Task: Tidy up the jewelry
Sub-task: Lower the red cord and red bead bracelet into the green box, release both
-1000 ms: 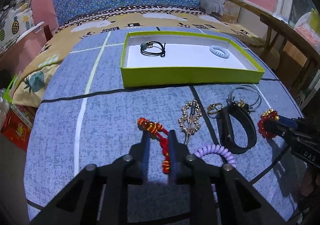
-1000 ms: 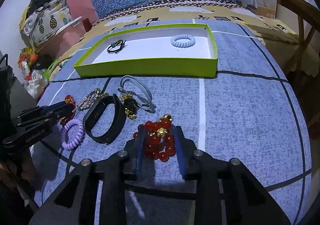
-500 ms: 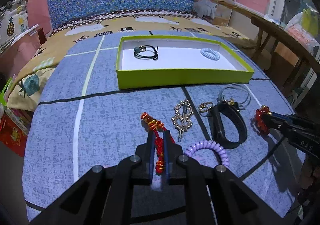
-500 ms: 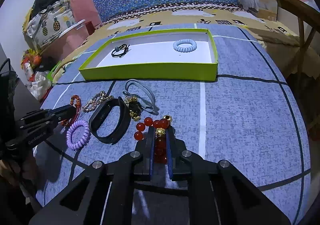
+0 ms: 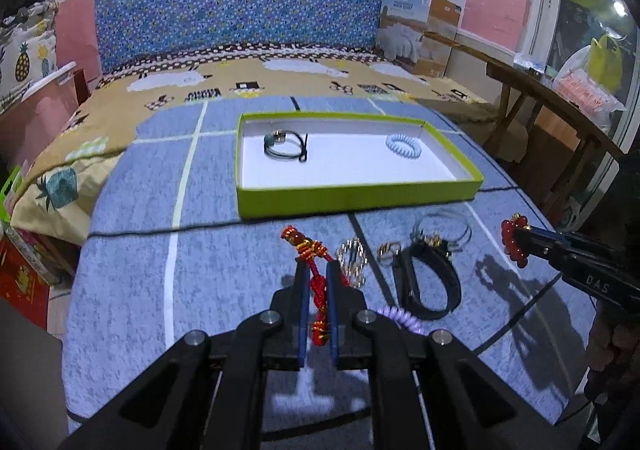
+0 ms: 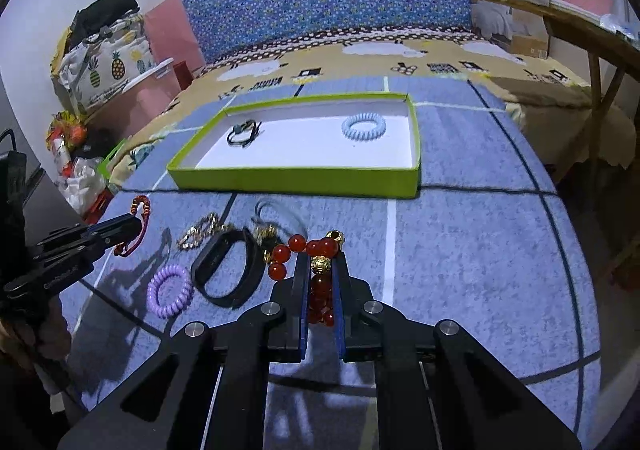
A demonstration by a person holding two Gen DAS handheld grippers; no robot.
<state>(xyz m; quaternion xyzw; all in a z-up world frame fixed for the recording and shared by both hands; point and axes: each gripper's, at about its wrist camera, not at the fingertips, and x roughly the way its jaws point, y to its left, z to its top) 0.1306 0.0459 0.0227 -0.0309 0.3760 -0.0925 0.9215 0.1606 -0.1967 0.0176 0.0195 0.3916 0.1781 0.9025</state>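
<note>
My left gripper (image 5: 317, 270) is shut on a red and gold cord bracelet (image 5: 310, 250) and holds it above the blue cloth; it also shows in the right wrist view (image 6: 136, 223). My right gripper (image 6: 322, 264) is shut on a red bead bracelet (image 6: 304, 246) with gold beads, lifted off the cloth; it shows at the right in the left wrist view (image 5: 514, 242). The green tray (image 5: 360, 199) lies beyond, holding a black cord bracelet (image 5: 284, 143) and a pale blue coil tie (image 5: 404, 145).
On the cloth lie a black wristband (image 6: 226, 270), a purple coil tie (image 6: 170, 290), a gold hair clip (image 6: 200, 236), a clear bangle (image 5: 442, 228) and a small gold ring piece (image 5: 388, 250). A wooden chair (image 6: 600, 49) stands at the right edge.
Both grippers closed on their bracelets and have risen off the cloth with them; the view has pulled back and upward from the table.
</note>
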